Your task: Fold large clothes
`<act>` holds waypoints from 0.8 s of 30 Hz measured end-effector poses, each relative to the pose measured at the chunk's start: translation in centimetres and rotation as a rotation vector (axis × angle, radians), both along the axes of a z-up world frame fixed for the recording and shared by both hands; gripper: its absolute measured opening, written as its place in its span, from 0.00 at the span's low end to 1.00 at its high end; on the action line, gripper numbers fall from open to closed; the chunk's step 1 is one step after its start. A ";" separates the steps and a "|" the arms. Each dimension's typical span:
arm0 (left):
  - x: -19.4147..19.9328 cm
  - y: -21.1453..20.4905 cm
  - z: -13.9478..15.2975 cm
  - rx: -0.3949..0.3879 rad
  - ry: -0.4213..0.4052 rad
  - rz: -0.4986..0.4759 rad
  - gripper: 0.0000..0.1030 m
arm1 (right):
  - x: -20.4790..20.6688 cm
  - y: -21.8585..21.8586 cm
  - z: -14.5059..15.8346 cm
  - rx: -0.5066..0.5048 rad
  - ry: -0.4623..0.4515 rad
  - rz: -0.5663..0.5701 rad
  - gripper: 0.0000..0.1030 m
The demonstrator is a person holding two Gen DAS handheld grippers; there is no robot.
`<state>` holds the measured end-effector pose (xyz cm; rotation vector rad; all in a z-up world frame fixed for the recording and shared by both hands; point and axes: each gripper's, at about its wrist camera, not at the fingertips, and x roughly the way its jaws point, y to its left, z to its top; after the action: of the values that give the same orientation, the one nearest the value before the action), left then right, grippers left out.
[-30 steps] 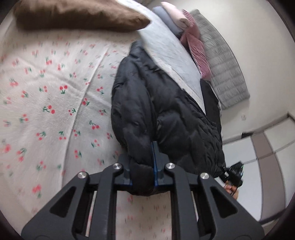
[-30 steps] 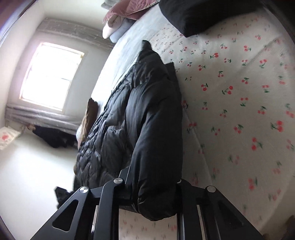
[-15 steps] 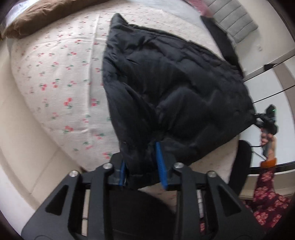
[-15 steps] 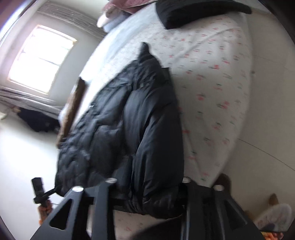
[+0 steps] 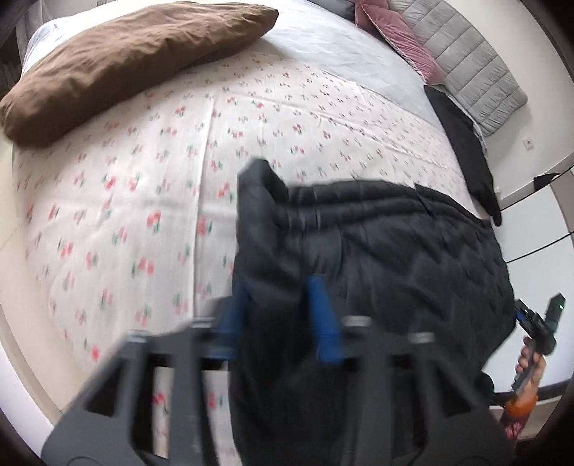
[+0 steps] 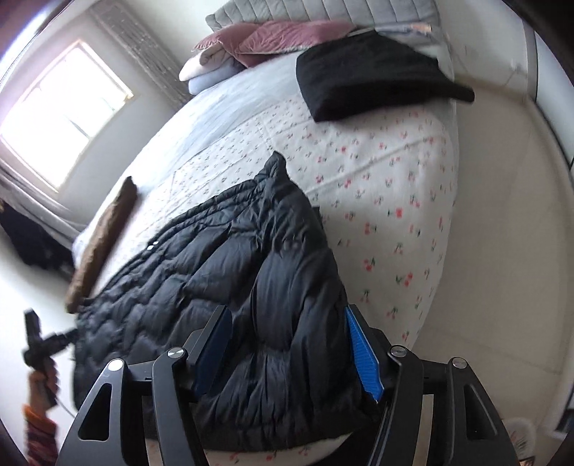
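Right wrist view gives us the bed (image 6: 412, 186) first, its cherry-print sheet filling most of the frame. Our black puffer jacket (image 6: 251, 286) lies spread across the near part of the mattress, reaching the near edge. At the far end sit pink cushions (image 6: 280, 39) against a grey quilted headboard (image 6: 323, 10), with a folded black garment (image 6: 366, 79) just in front. A brown pillow (image 6: 104, 243) lies along the window side of the bed.

Our right gripper (image 6: 290, 358) has just been opening; its blue pads (image 6: 362, 355) stand wide on either side of a thick fold of the jacket, the left one clear of the fabric.

Left wrist view is blurred. Our left gripper (image 5: 280, 319) has just been closing, with jacket fabric between its blue pads (image 5: 323, 319); we read it as clenched on the jacket's edge near the foot of the bed.
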<state>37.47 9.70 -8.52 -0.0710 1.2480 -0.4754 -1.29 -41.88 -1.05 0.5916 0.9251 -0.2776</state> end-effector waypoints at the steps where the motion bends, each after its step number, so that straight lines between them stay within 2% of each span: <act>1: -0.1 -0.5 0.1 0.026 -0.021 0.006 0.06 | 0.1 0.0 -0.2 -0.011 0.001 -0.007 0.63; 2: -0.1 -0.7 0.2 0.052 -0.041 0.017 0.05 | 0.2 -0.1 -0.4 -0.019 -0.002 -0.015 0.63; 6: 0.5 0.3 0.2 0.247 -0.098 0.126 0.05 | 0.3 0.0 -0.9 -0.043 -0.014 -0.048 0.63; 7: 0.6 0.3 0.4 0.307 -0.118 0.161 0.07 | 0.2 0.2 -0.8 -0.069 -0.007 -0.059 0.63; 8: 0.4 0.3 0.8 0.348 -0.140 0.187 0.19 | 0.2 0.5 -0.6 -0.106 -0.001 -0.067 0.63; 9: 0.0 0.4 1.5 0.343 -0.155 0.196 0.27 | 0.3 0.9 -0.3 -0.139 0.003 -0.071 0.63; 10: -0.8 0.4 2.5 0.306 -0.177 0.198 0.47 | 0.4 1.5 0.2 -0.181 0.003 -0.071 0.63; 11: -1.6 0.3 3.4 0.269 -0.201 0.194 0.61 | 0.5 2.1 0.8 -0.221 0.000 -0.068 0.63; 15: -6.1 -2.6 6.7 0.142 -0.293 0.097 0.69 | 1.4 5.5 3.3 -0.361 -0.034 -0.028 0.67; 17: -8.2 -4.8 7.4 0.095 -0.327 0.028 0.81 | 2.3 8.1 4.3 -0.409 -0.061 0.025 0.73; 18: -9.3 -5.9 7.5 0.076 -0.336 -0.009 0.81 | 2.9 9.4 4.5 -0.419 -0.071 0.062 0.75; 21: -11.7 -8.9 6.6 0.034 -0.337 -0.108 0.83 | 4.6 13.3 4.0 -0.409 -0.084 0.207 0.78; 24: -13.3 -10.5 4.0 0.059 -0.317 -0.184 0.83 | 6.1 15.9 2.1 -0.356 -0.064 0.332 0.78</act>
<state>24.12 -0.83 -4.47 0.1651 0.9595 -0.5838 4.77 -25.93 1.10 0.1142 0.8703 -0.1184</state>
